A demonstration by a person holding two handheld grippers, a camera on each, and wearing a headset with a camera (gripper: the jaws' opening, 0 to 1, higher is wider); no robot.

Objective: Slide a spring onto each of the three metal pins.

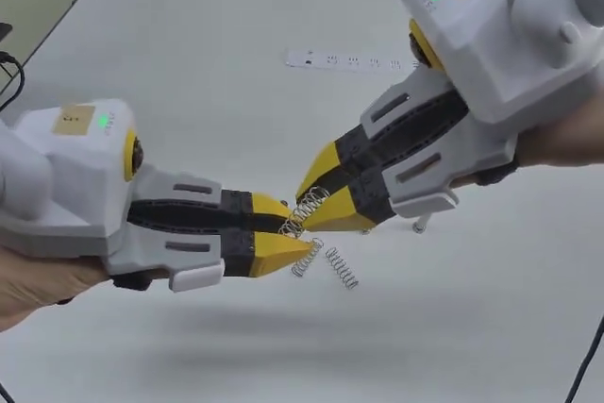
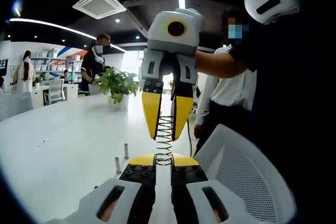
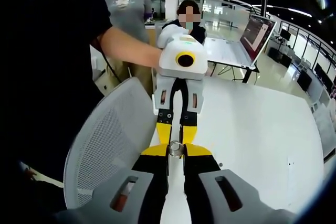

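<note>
Three springs show in the head view. One spring (image 1: 311, 200) is held up off the worktop (image 1: 236, 120) between the two grippers, and two loose springs (image 1: 306, 260) (image 1: 343, 269) lie on the surface just under the tips, close to each other.

One metal pin (image 1: 421, 225) stands upright on the worktop beside the right gripper (image 1: 304, 208). In the left gripper view two upright pins (image 2: 126, 151) (image 2: 117, 164) stand near each other, to the left of the tongs.

The left gripper (image 1: 297, 230) comes in from the lower left, its tongs clamped on one end of the held spring. The right gripper's tongs pinch the other end, so the coil (image 2: 164, 140) runs straight from one pair of yellow tips to the other. In the right gripper view the spring (image 3: 175, 149) is seen end-on as a small ring between the tips.

The worktop is plain white. A white power strip (image 1: 351, 60) lies well back on it, and a black cable (image 1: 11, 77) hangs at its left edge.

Around it is a bright office with ceiling lights, where several people stand. There is also a potted plant (image 2: 118, 82), a white mesh chair (image 3: 110, 140) and an open laptop (image 3: 247, 40) on another table.
</note>
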